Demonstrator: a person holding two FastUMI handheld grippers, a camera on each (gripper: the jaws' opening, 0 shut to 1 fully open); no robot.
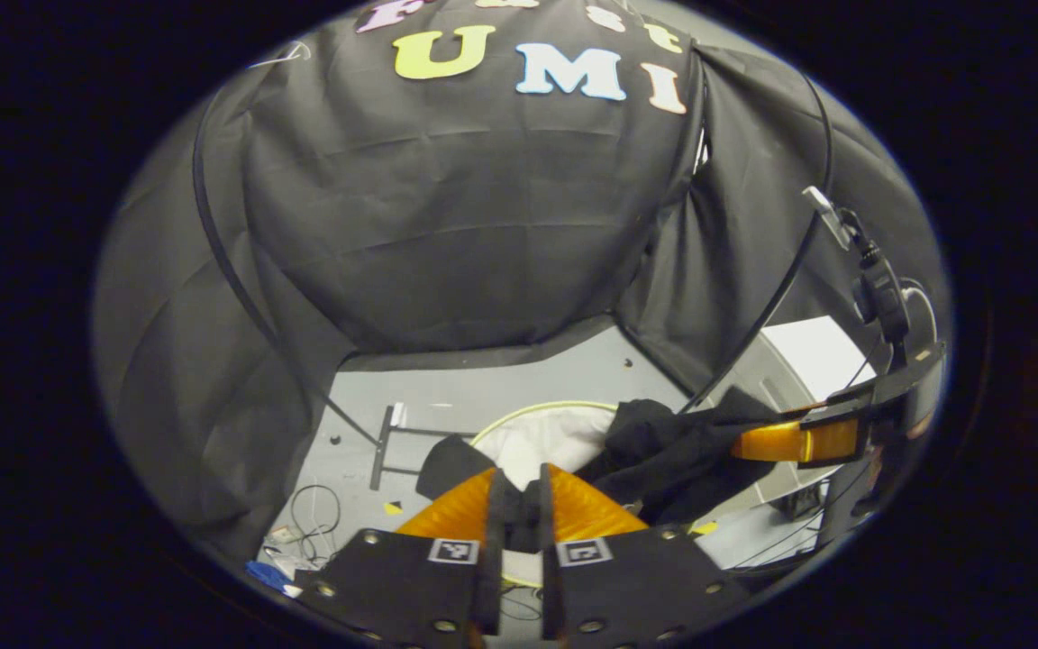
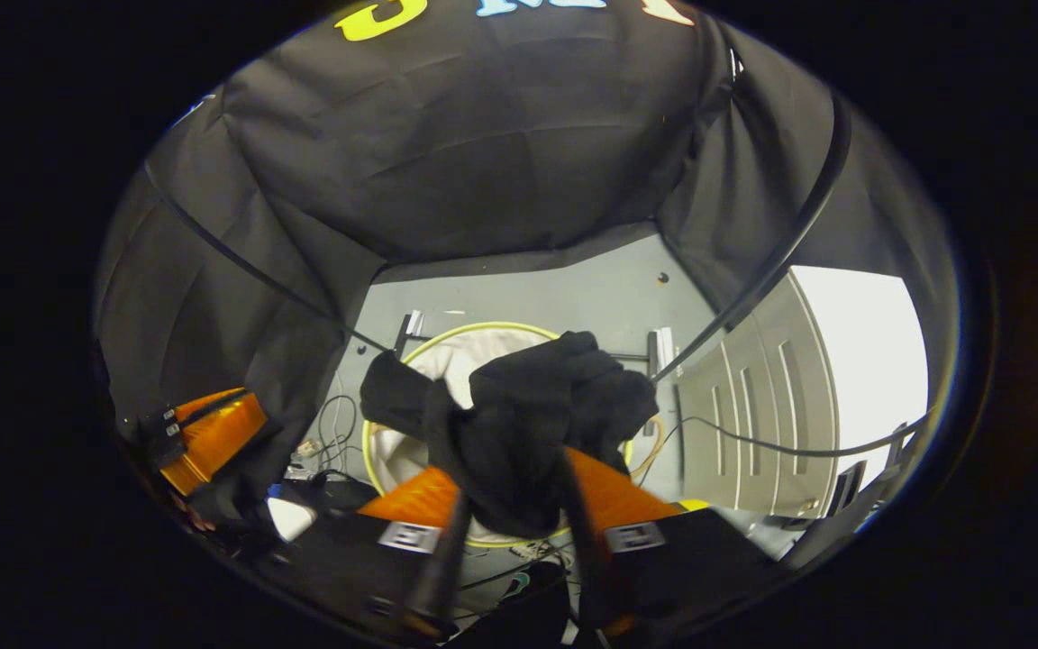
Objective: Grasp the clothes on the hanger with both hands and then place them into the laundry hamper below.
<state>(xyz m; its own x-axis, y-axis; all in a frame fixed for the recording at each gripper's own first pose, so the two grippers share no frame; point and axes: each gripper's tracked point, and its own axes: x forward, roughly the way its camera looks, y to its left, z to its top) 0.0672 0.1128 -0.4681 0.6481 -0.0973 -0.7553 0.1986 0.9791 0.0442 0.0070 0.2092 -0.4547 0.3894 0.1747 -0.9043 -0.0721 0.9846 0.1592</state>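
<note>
1. Left gripper [image 1: 519, 505]: fingers nearly together, pinching a black fold of the clothes [image 1: 663, 446] between them. Clenched on the fabric.
2. Right gripper [image 2: 510, 505]: fingers set a bit wider, with a thick bunch of the clothes [image 2: 537, 424] wedged between them. Grasping it.
3. The clothes are one dark, crumpled mass slung between the two grippers, directly over the hamper [image 1: 537, 433]. Whether they touch the liner, I cannot tell.
4. Hamper [image 2: 447, 361]: round, yellow-green rim, white liner, standing on the grey floor [image 2: 573, 297] below both grippers. One lobe of fabric drapes over its left rim in the right gripper view.
5. In the left gripper view the right gripper [image 1: 798, 442] shows at right, orange finger buried in the fabric.
6. In the right gripper view the left gripper [image 2: 213, 433] shows at lower left, orange.
7. A grey cabinet [image 2: 753, 406] stands right of the hamper; loose cables [image 1: 312, 523] lie on the floor at left.
</note>
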